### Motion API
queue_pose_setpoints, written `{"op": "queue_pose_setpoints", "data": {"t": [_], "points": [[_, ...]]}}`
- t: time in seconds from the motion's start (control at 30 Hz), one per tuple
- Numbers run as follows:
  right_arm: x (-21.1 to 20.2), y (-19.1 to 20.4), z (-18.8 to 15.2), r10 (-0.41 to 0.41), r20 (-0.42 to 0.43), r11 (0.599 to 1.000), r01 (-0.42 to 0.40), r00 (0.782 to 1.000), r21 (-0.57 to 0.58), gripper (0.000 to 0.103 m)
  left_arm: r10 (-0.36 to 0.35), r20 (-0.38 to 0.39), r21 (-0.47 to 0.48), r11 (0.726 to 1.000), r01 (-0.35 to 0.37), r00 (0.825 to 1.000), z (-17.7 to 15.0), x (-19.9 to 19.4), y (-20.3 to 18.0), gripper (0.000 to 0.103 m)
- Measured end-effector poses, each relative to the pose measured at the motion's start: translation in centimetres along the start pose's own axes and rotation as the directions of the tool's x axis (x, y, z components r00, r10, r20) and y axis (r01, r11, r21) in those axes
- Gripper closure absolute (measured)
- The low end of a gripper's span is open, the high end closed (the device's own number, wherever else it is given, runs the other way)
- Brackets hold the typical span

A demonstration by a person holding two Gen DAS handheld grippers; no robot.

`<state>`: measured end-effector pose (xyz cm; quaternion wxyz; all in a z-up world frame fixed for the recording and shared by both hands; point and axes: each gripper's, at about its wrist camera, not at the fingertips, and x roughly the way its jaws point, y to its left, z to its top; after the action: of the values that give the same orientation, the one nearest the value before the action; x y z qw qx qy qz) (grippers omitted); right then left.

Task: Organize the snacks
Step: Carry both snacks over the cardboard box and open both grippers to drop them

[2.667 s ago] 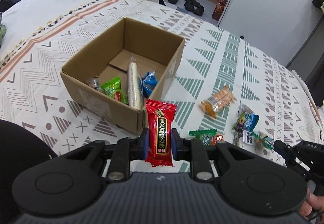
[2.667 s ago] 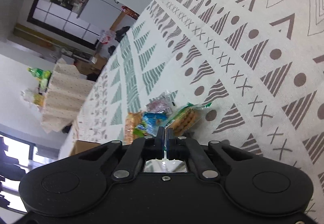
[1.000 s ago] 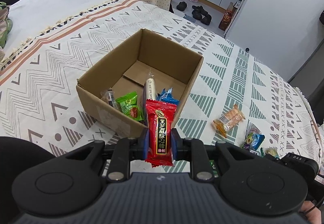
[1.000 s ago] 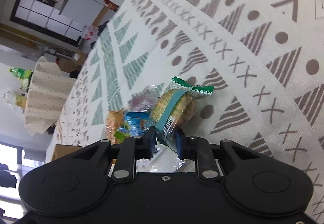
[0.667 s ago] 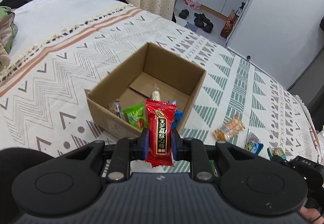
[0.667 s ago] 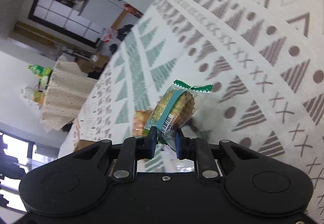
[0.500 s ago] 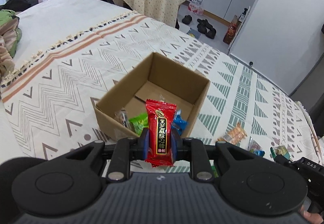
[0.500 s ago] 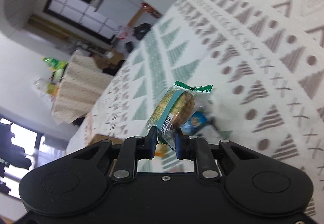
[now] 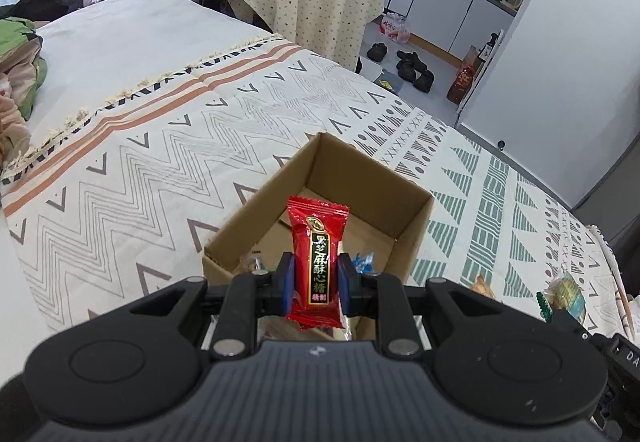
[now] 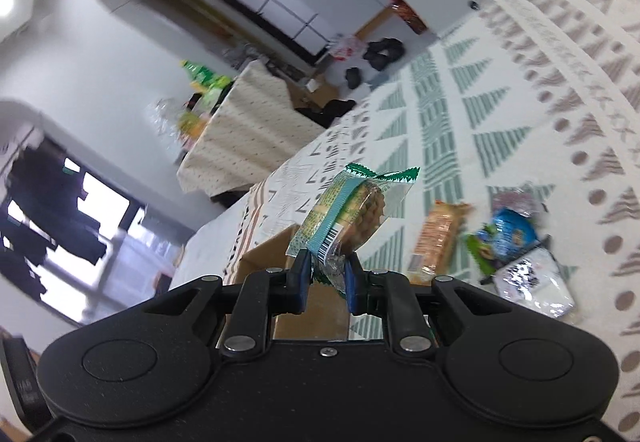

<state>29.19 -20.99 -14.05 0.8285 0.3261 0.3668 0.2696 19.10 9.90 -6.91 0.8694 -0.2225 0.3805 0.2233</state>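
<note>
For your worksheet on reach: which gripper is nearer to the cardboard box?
Left. The left gripper holds its red candy just before the cardboard box; the right gripper, gripping a cracker pack, sits farther off.

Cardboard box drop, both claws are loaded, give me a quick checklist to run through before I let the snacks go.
1. Left claw grips the red candy firmly, fingers on both sides: ok.
2. Right claw holds the biscuit pack, pinched only at its lower end: ok, though shallow.
3. Cardboard box is open on top: ok.
4. Red candy is over the box opening: cannot tell; it lines up in the left wrist view, but height and depth are unclear.
5. Biscuit pack is over the box: not ok; it sits off to the right.
6. Room in the box: ok, bare floor shows.
</note>
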Motion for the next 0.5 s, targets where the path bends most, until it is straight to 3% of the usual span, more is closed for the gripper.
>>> {"op": "queue_pose_setpoints", "data": {"t": [0.5], "points": [[4.0,6.5,-2.3,0.104,-0.015,0.976,-0.105,0.994,-0.193,0.085,-0.048,-0.037,-0.031,0.998,0.047,0.998,1.8,2.8,2.3,0.082]]}}
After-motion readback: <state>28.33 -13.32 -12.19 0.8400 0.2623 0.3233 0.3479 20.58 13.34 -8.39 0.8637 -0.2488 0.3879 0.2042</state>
